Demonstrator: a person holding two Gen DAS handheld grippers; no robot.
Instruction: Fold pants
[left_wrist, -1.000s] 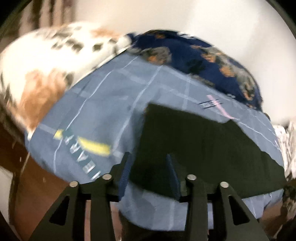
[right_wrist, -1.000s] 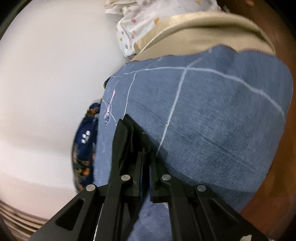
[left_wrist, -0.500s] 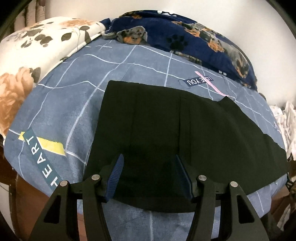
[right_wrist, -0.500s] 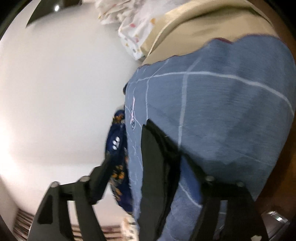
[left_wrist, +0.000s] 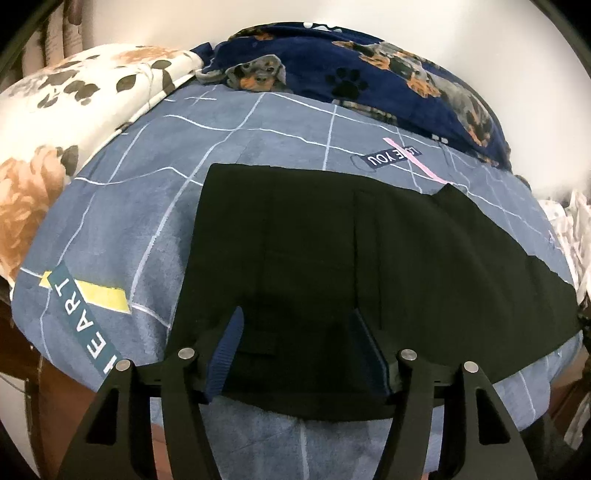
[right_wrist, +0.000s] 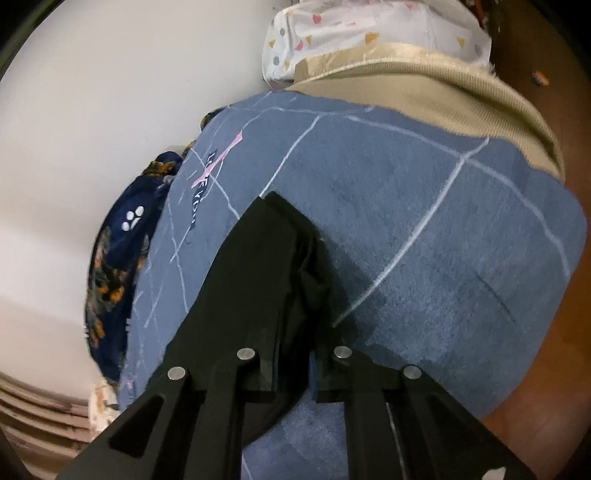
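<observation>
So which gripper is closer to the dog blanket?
Hard to call. The left gripper sits over the near edge of the black pants, the dog blanket beyond them. The right gripper pinches the pants' end, its jaws closing.

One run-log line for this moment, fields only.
stage: fold underway | black pants flat on blue bedspread | left gripper: opening, straddles waistband | right gripper: closing on pants edge

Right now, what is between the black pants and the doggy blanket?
In the left wrist view, only blue checked bedsheet lies between the black pants and the doggy blanket, with a "LOVE YOU" label printed on it.
</observation>
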